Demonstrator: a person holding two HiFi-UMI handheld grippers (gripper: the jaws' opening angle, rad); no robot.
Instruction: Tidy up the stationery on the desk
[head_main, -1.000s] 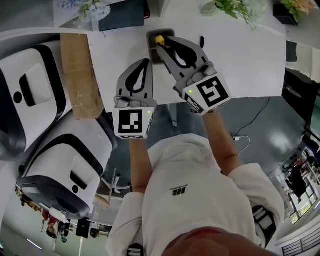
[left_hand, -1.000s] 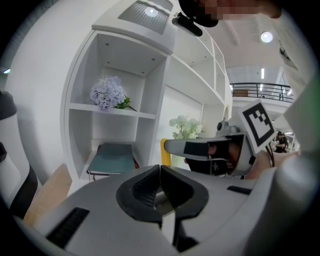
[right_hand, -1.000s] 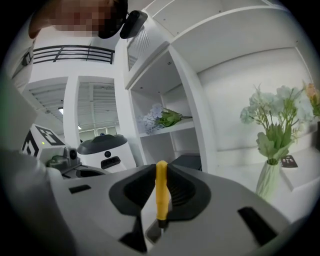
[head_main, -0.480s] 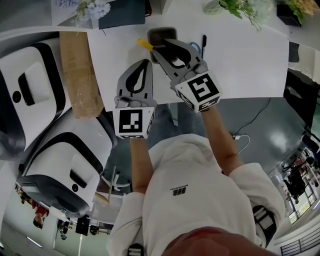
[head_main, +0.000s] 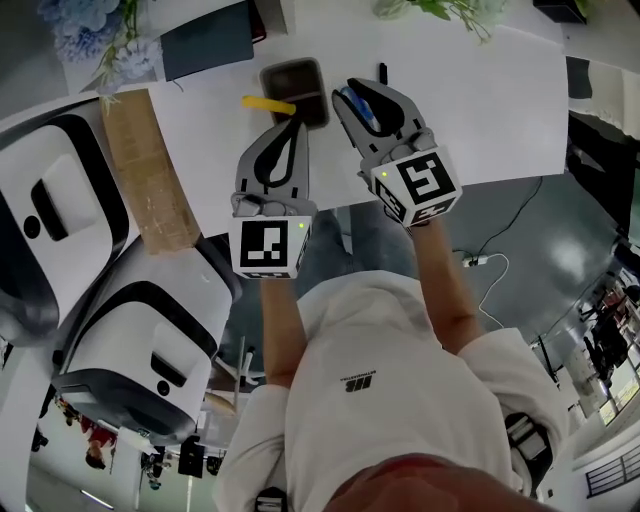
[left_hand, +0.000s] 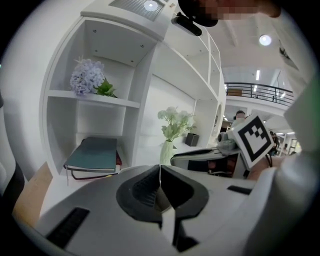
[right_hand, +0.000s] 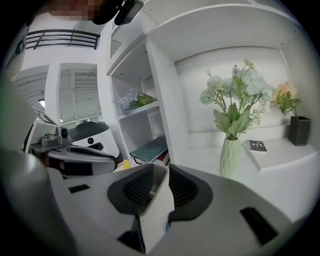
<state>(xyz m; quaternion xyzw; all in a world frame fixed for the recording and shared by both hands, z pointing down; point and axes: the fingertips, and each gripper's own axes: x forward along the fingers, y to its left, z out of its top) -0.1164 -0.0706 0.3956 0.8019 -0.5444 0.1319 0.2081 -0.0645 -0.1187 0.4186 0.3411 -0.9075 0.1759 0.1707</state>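
Observation:
In the head view a yellow marker (head_main: 268, 103) lies on the white desk (head_main: 480, 110), just left of a dark pen tray (head_main: 296, 90). My right gripper (head_main: 350, 88) hovers right of the tray, its jaws a narrow gap apart in the right gripper view (right_hand: 157, 182). A blue pen (head_main: 358, 104) shows through its finger loop; whether it is held or lies beneath is unclear. My left gripper (head_main: 297, 126) stays just below the tray, and in the left gripper view (left_hand: 160, 175) its pads meet on nothing.
A black pen (head_main: 382, 72) lies beyond the right gripper. A brown board (head_main: 148, 170) lies at the desk's left end, with white machines (head_main: 60, 210) beside it. A teal book (head_main: 208, 40) and flowers stand at the back. The desk's near edge runs under both grippers.
The right gripper had the yellow marker at its tips over the tray; the marker now lies on the desk left of the tray, and the gripper has moved right. The left gripper held still.

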